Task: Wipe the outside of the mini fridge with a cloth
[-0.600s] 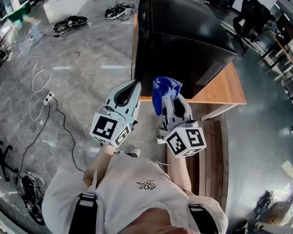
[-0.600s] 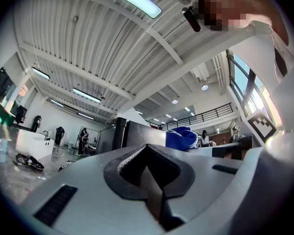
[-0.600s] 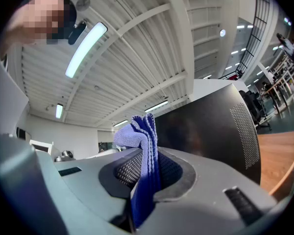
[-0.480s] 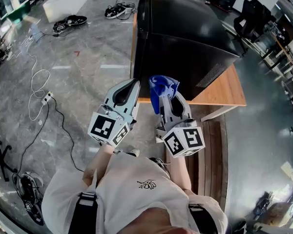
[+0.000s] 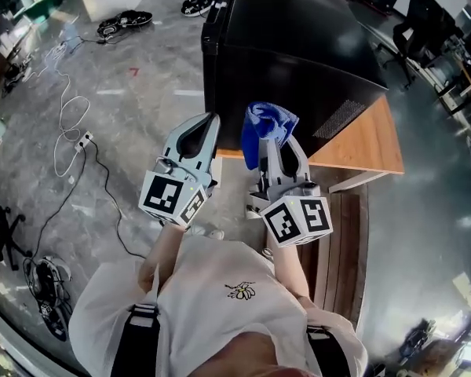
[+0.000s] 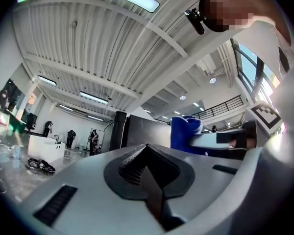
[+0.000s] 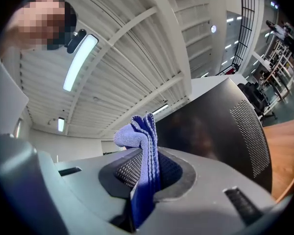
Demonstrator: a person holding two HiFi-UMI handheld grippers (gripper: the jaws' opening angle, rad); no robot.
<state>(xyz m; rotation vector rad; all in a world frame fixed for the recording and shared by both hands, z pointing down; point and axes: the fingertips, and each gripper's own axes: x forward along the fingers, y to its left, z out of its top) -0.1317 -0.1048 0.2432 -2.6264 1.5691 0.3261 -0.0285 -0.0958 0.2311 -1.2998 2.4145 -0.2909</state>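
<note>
Black and boxy in the head view, the mini fridge (image 5: 298, 61) stands on a wooden counter (image 5: 361, 144) at 12 o'clock from both grippers, its long side running away from the person. A blue cloth (image 5: 265, 128) sticks up out of the right gripper (image 5: 276, 148), with the bunched end pointing to 12 o'clock at the fridge's near lower edge. I cannot tell if it touches the fridge. The left gripper (image 5: 210, 122) hangs just beside it at 9 o'clock, over the grey floor (image 5: 71, 124).

From the left gripper view, the left gripper (image 6: 147, 165) has its jaws pressed together with nothing between them. The cloth (image 6: 185, 133) shows at 2 o'clock, and the fridge (image 6: 142, 131) is behind.

From the right gripper view, the right gripper (image 7: 143, 175) is clamped on the cloth (image 7: 139, 133). The cloth's folded strip runs lengthwise up between the jaws and flops to 10 o'clock. The fridge (image 7: 210, 126) fills the 2 o'clock side, with the counter (image 7: 284, 155) at 3 o'clock.
</note>
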